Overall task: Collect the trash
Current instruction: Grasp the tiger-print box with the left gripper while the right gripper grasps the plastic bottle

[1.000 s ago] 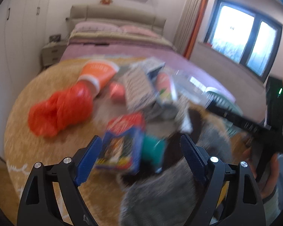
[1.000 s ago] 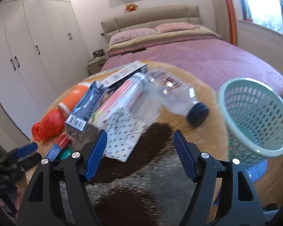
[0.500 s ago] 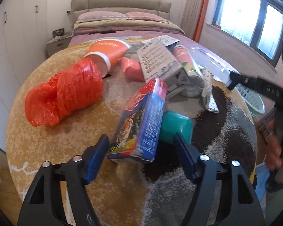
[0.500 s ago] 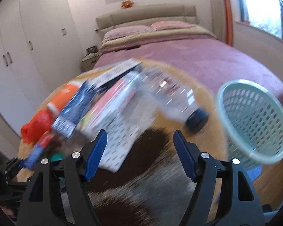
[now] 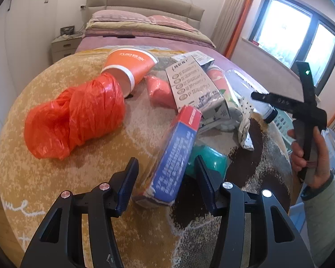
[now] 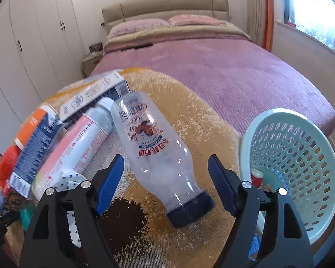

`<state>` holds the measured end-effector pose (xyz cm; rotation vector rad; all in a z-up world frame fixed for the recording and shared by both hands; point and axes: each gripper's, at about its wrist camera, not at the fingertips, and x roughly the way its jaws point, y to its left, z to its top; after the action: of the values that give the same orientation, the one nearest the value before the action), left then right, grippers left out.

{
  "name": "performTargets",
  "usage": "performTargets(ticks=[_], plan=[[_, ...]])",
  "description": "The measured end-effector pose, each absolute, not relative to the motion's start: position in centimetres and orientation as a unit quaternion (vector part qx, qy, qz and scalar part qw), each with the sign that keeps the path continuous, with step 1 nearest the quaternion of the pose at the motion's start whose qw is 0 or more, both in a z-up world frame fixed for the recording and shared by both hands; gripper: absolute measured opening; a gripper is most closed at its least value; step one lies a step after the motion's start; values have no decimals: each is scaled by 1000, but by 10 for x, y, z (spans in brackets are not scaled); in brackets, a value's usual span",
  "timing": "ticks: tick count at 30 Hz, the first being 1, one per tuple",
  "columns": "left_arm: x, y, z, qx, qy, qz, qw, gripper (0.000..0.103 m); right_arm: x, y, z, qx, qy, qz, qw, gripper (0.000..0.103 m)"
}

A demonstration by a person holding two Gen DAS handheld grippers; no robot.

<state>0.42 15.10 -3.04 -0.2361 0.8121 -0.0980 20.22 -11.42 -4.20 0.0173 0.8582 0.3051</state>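
Trash lies on a round rug. My left gripper [image 5: 165,178] is open, its fingers on either side of the near end of a blue and red box [image 5: 175,156]; I cannot tell if they touch it. A teal object [image 5: 208,159] lies just right of the box. My right gripper [image 6: 166,177] is open around a clear plastic bottle [image 6: 155,145] with a dark cap, lying on the rug. A mint green mesh basket [image 6: 301,163] stands to its right with a red can [image 6: 256,177] inside.
An orange plastic bag [image 5: 76,116], an orange paper cup [image 5: 131,67], a grey carton [image 5: 196,87] and a pink-white bottle [image 6: 78,147] lie on the rug [image 5: 55,178]. A bed [image 6: 212,67] is behind. Wardrobes [image 6: 22,44] line the left wall.
My left gripper has closed in around the blue box and its fingers have narrowed. My right gripper has moved forward, so the clear bottle now lies between its fingers.
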Motion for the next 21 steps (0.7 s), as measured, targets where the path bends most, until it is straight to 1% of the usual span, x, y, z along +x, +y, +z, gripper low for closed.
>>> performTargets(ticks=[1,4,6,9,11,15,19,21], plan=[[5,150,-30,-116,394,-47,911,49,204,-111,-44,8,416,155,896,74],[5,148,-31,-119,394,-51,910,35,209,-101,-45,-9,415,150,897,74],[8,147,-30,-121,394,-51,910,31,214,-98,-46,-10,420,154,895,74],[9,147,-30,-126,391,-52,910,27,221,-95,-47,-11,424,154,893,72],[9,146,-29,-130,388,-54,911,24,221,-97,-48,-14,423,151,893,66],[9,145,-29,-135,383,-55,912,21,211,-98,-46,-7,424,142,894,65],[9,144,-25,-137,375,-62,915,17,190,-108,-45,39,424,165,890,65],[7,142,-22,-138,367,-67,917,17,182,-114,-45,58,422,171,888,65]])
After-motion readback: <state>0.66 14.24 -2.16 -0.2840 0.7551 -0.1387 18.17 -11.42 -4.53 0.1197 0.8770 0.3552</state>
